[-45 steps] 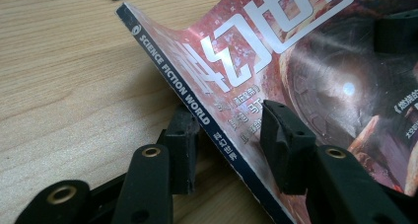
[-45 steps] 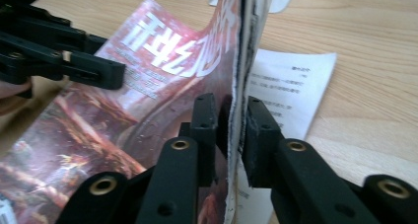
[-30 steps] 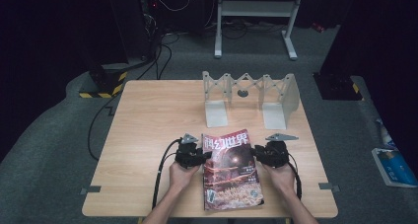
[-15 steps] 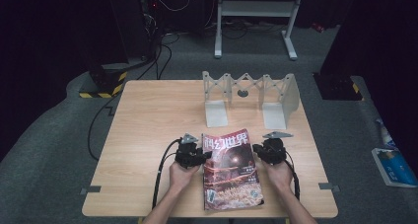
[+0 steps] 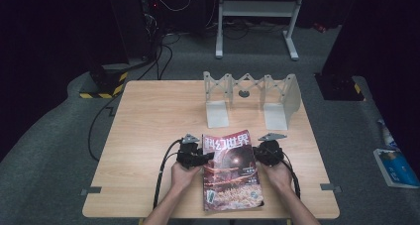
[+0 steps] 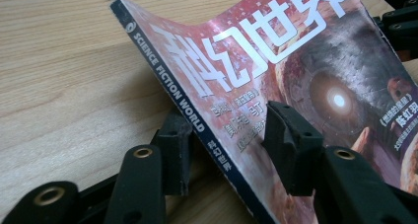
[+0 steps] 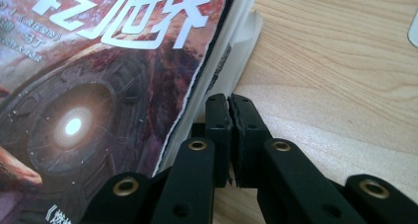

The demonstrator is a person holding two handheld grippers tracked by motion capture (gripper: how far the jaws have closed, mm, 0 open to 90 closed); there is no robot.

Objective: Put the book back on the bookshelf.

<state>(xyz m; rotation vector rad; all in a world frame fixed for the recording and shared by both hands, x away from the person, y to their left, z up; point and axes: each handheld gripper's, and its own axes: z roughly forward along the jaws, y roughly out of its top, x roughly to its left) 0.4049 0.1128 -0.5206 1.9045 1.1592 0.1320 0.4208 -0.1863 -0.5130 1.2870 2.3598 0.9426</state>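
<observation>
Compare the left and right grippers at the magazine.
The left gripper has its jaws apart, just opening, astride the spine of the magazine. The right gripper has its jaws shut, pads meeting. The left gripper sits at the spine edge, the right gripper at the page edge. Both are black and hand-held.

Bright tabletop, dark surroundings, sharp close-ups.

From above, both pairs of jaws at the magazine (image 5: 230, 170) are too small to make out. In the left gripper view the cover runs off the right and bottom edges, and the spine hides the table under it. In the right gripper view it is cut at the top and left; the small print is blurred.
</observation>
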